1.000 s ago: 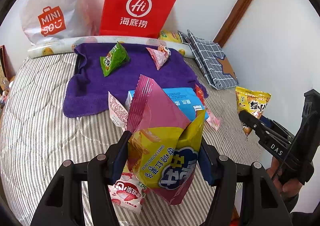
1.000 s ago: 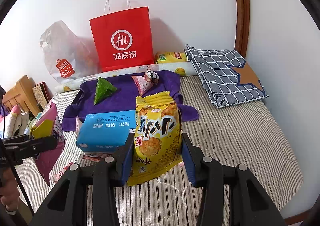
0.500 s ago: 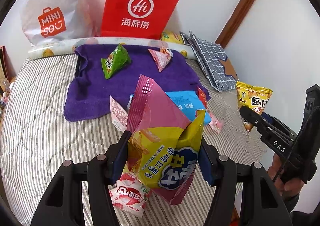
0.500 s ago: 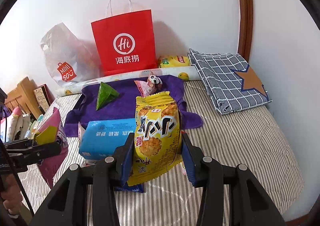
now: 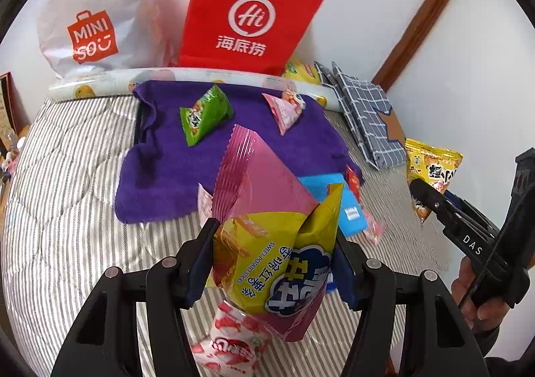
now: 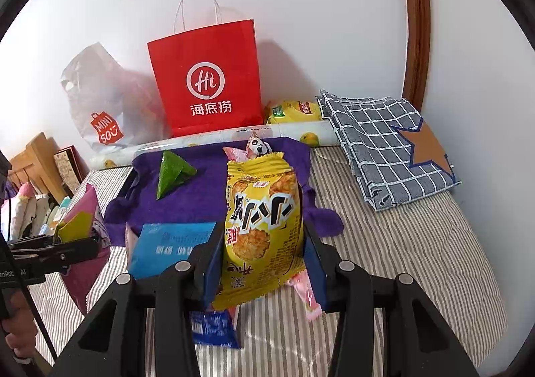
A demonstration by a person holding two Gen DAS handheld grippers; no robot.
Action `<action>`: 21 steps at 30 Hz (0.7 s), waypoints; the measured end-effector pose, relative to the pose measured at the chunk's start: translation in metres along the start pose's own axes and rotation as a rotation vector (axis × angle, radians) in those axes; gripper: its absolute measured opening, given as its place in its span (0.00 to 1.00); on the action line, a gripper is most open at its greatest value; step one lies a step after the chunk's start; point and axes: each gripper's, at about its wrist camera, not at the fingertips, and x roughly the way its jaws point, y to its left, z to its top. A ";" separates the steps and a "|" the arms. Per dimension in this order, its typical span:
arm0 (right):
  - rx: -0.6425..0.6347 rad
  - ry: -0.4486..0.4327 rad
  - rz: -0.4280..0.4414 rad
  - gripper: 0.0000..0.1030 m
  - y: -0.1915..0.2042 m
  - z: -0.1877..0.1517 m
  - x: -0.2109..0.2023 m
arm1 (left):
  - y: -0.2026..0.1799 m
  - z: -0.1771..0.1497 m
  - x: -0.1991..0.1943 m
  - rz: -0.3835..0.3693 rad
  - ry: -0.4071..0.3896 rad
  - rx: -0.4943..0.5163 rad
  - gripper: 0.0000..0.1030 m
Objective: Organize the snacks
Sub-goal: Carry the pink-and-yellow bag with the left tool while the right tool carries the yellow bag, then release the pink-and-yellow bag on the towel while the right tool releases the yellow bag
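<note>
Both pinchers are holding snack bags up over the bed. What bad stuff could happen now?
1. The left gripper squeezes the pink and yellow sweet potato bag near its bottom, so the tall top could flop over or the bag could slip out.
2. The right gripper pinches the puffy yellow cracker bag on its sides; more squeeze might crush the crackers.
3. Small packets such as the blue packet lie right underneath, easy to knock or cover.

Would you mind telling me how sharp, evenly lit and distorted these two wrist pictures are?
Left wrist view: strong fisheye bend, dark corners, glare on the pink and yellow foil snack bag. Right wrist view: even light, the red paper bag casts a soft shadow on the wall; both are sharp.
</note>
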 end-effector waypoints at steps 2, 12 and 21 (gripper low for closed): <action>-0.005 0.004 -0.001 0.41 0.000 0.005 0.007 | 0.005 0.006 0.004 0.002 0.005 -0.015 0.60; -0.006 0.004 0.020 0.41 0.000 0.041 0.047 | 0.033 0.048 0.024 0.016 0.009 -0.076 0.60; 0.008 0.067 0.052 0.41 -0.002 0.063 0.110 | 0.060 0.089 0.056 0.057 0.006 -0.112 0.60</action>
